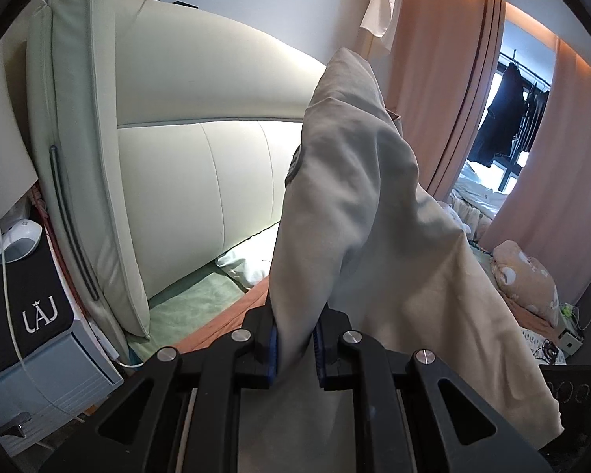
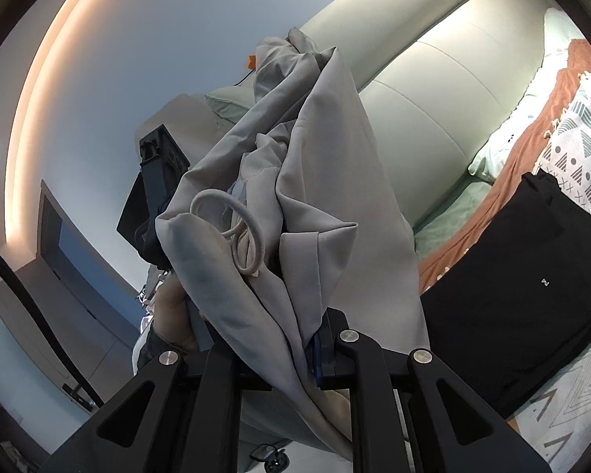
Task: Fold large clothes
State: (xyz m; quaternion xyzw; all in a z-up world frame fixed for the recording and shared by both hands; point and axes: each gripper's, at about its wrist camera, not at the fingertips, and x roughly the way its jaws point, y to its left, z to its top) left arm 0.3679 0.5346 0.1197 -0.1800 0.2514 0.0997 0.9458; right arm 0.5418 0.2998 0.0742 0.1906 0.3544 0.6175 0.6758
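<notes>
Jaws on both grippers pinch cloth: left gripper (image 1: pixel 294 349) and right gripper (image 2: pixel 291 349) each clamp the grey garment (image 1: pixel 346 213), so we hold it up above the bed (image 2: pixel 488 197), probably to shake it flat. Fabric hangs bunched and creased, drawstring (image 2: pixel 238 228) looped out.

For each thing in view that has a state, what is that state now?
Left gripper: shut on grey garment.
Right gripper: shut on grey garment.
Grey garment: lifted, bunched, unfolded.
Black garment: folded flat on bed.
Pink curtains: partly open.
</notes>
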